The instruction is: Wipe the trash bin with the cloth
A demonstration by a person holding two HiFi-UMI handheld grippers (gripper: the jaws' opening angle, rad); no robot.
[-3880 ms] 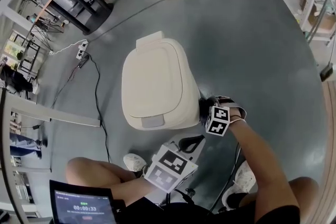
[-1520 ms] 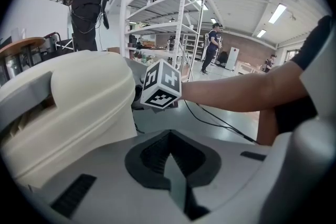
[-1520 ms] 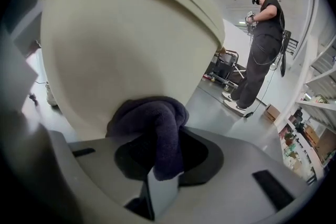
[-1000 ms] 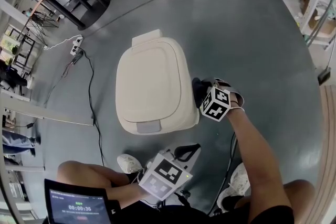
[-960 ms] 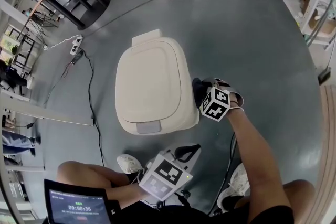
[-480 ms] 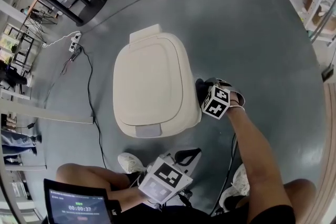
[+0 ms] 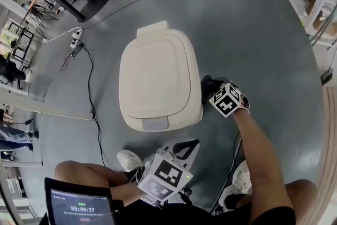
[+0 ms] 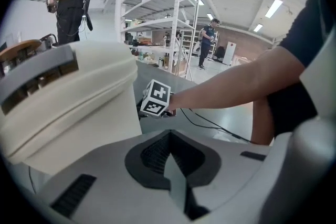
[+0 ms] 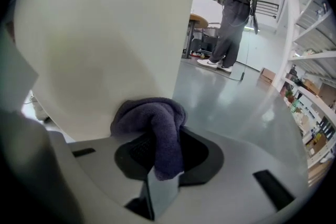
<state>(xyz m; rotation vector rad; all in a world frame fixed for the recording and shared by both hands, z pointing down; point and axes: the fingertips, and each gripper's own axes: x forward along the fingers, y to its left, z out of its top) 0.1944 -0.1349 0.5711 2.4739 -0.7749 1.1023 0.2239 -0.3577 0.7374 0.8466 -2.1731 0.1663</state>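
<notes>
Right gripper [image 7: 206, 88] has its jaws closed on a dark purple cloth [image 9: 154, 126], which bunches up over the jaw tips and hangs down between them. In the right gripper view the wad of cloth sits against the lower part of the cream side wall of the trash bin [image 7: 158, 81]. From the head view the gripper is at the bin's right side, close under the overhang of the lid [image 7: 157, 76].

Left gripper [image 7: 184, 146] is held low, near the person's knee and in front of the bin. Its jaws are together with nothing between them, and it plays no part in the work at this moment. The bin stands upright on the grey floor [image 7: 263, 39] with its lid shut, and a black cable [image 7: 95, 97] runs along the floor to its left, well clear of it.

Judging by the contact, the wiping step is under way on the bin's right wall. How much of the bin has been covered cannot be told from these views. The next move probably calls for dragging the cloth along the wall with steady pressure, with the grip firm enough that the cloth does not slip out. The light bin may slide or tip if pushed sideways too hard, so the free gripper could brace it from the front or the left.
</notes>
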